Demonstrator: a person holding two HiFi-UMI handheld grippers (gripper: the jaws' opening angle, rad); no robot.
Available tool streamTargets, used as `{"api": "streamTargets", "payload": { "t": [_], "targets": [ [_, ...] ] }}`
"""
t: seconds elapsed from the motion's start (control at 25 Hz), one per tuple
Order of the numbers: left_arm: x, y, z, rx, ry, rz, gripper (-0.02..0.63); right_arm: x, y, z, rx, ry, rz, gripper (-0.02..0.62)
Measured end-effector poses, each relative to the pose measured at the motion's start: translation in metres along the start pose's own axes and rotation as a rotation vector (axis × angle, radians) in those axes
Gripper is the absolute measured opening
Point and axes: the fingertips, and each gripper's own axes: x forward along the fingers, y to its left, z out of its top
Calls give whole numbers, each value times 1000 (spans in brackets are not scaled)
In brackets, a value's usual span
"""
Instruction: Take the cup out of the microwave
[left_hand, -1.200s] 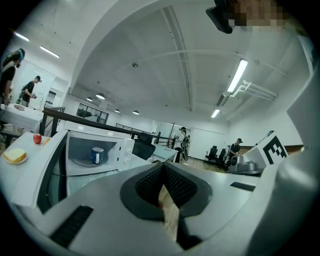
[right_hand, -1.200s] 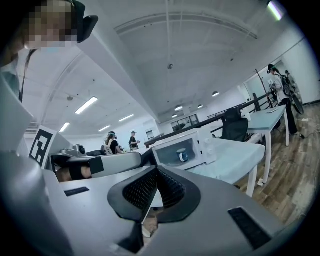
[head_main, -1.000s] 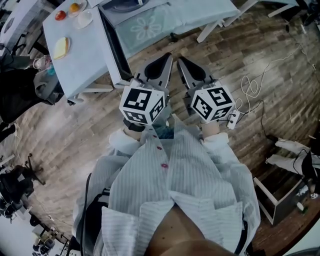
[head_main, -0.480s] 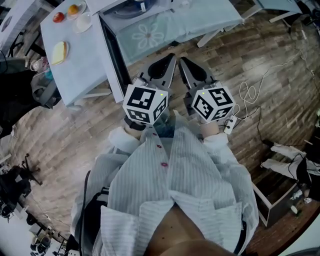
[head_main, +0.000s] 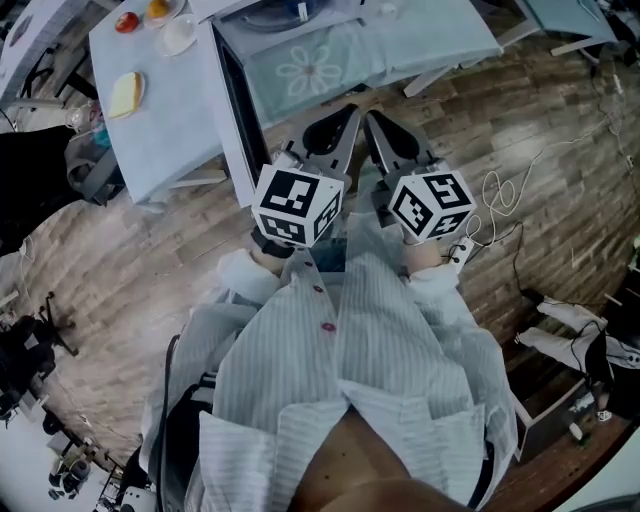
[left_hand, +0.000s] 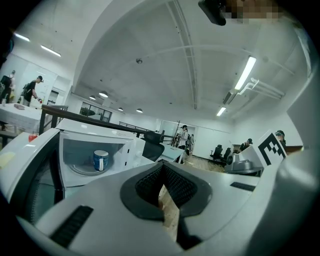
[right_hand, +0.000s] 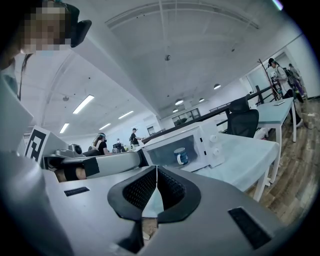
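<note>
no readable text, labels, brands or numbers anywhere

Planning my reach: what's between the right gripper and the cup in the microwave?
Right gripper view: only air and a bare strip of table between the right gripper and the cup, which stands in the open microwave.

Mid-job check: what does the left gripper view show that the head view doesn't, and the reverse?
Only the left gripper view: the blue cup standing inside the open microwave, and people across the room. Only the head view: the person's striped shirt, food on the side table, cables on the floor. Both: the left gripper, jaws together and empty.
</note>
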Motion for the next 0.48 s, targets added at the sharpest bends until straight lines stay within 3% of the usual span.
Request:
{"api": "streamTargets", "payload": {
  "t": [0.48],
  "targets": [
    [38, 20, 10, -19, -33, 102, 9, 41, -25, 19, -24, 50, 114, 35]
  ]
}}
